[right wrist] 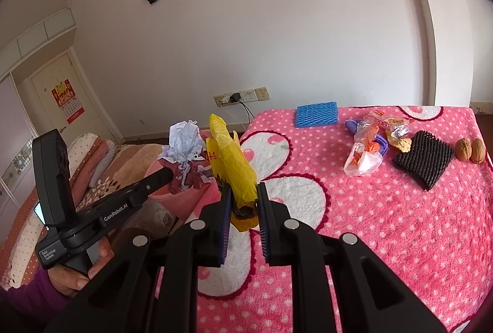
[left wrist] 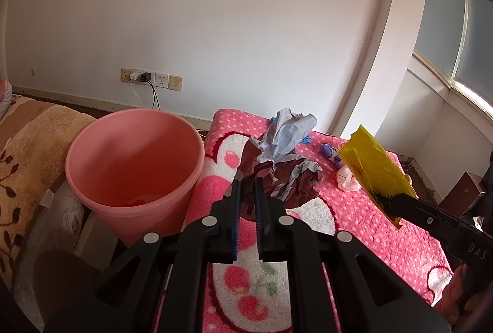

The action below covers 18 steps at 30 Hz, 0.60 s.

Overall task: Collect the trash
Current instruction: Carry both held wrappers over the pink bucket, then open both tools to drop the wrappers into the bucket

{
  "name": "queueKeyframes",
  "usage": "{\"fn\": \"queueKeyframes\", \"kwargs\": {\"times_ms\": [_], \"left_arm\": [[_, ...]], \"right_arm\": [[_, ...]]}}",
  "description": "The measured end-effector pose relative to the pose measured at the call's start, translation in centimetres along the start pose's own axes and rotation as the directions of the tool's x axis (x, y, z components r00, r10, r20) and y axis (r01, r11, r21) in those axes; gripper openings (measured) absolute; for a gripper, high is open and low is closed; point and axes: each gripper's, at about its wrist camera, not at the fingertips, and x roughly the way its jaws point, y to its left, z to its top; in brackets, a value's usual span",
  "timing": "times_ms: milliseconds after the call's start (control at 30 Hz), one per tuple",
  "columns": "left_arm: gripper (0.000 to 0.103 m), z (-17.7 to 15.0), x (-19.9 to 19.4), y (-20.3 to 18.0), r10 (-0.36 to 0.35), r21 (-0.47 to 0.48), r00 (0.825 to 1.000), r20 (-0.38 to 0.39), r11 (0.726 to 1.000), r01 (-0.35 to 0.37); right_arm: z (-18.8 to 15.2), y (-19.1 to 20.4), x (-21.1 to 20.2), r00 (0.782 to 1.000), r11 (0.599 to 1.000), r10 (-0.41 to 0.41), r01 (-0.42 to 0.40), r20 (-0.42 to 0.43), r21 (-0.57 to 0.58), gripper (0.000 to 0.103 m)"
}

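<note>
My left gripper (left wrist: pixel 247 183) is shut on a crumpled wad of dark-red and pale-blue paper (left wrist: pixel 280 160), held just right of the pink bin (left wrist: pixel 135 166), above the blanket's edge. In the right wrist view the same left gripper (right wrist: pixel 166 174) shows at the left with the paper wad (right wrist: pixel 186 154), and the pink bin (right wrist: pixel 185 199) sits partly hidden behind it. My right gripper (right wrist: pixel 243 192) is shut on a yellow plastic wrapper (right wrist: pixel 232 157) that sticks up between its fingers. Seen from the left wrist, the yellow wrapper (left wrist: pixel 374 166) hangs at the right, over the blanket.
A pink polka-dot blanket (right wrist: pixel 400 225) covers the table. On it lie a blue foam net (right wrist: pixel 315 114), a black foam net (right wrist: pixel 423 160), two walnuts (right wrist: pixel 470 149), a crumpled clear bag (right wrist: pixel 363 162) and snack wrappers (right wrist: pixel 389 125). A floral-covered bed (left wrist: pixel 27 148) stands left of the bin.
</note>
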Motion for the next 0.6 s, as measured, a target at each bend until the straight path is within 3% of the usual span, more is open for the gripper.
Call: {"fn": "queueKeyframes", "kwargs": {"times_ms": [367, 600], "left_arm": [[0.008, 1.3, 0.0, 3.9, 0.096, -0.038, 0.995, 0.033, 0.995, -0.095], [0.008, 1.8, 1.1, 8.0, 0.191, -0.082, 0.982, 0.007, 0.978, -0.190]], "right_arm": [[2.7, 3.3, 5.5, 0.998, 0.998, 0.038, -0.041, -0.051, -0.055, 0.015], [4.5, 6.5, 12.0, 0.992, 0.993, 0.063, -0.073, -0.112, -0.095, 0.015]]}}
